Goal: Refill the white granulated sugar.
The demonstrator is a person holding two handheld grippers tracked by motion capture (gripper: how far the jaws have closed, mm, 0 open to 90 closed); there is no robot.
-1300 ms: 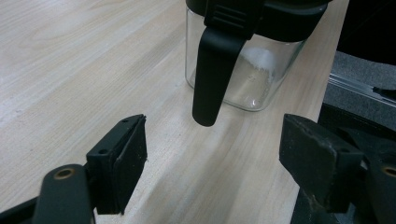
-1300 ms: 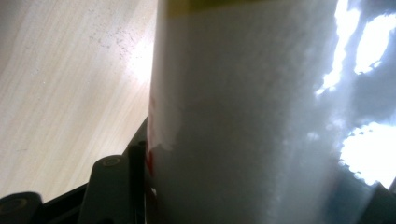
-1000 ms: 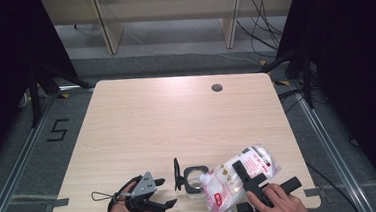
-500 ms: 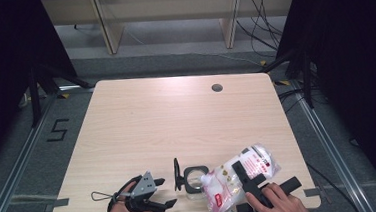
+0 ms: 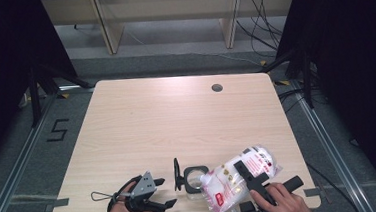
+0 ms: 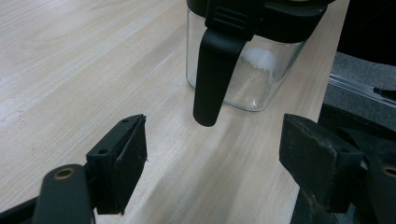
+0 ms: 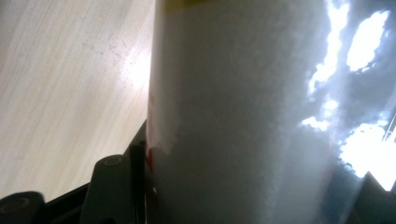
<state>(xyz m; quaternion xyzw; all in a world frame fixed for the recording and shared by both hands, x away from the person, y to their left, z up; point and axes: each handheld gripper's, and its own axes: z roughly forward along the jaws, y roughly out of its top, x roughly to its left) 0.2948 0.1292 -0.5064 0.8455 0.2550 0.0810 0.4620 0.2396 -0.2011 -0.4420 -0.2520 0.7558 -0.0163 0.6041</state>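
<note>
A clear glass jar (image 5: 195, 179) with a black rim and an open black flip lid (image 5: 177, 174) stands near the table's front edge; in the left gripper view the jar (image 6: 243, 79) is just ahead, its lid flap (image 6: 217, 70) hanging down. My left gripper (image 5: 164, 192) lies left of the jar, pointing at it, jaws open and empty (image 6: 215, 144). My right gripper (image 5: 246, 174) is shut on a plastic bag of white powder with red print (image 5: 231, 180), held tilted right beside the jar. The bag (image 7: 243, 116) sits between the jaws of the right gripper (image 7: 243, 196).
The wooden table (image 5: 167, 122) has a round cable hole (image 5: 217, 88) at its far right. A thin cable loop (image 5: 99, 196) trails left of the left gripper. Both hands sit at the front edge. Shelf legs and cables lie on the floor beyond.
</note>
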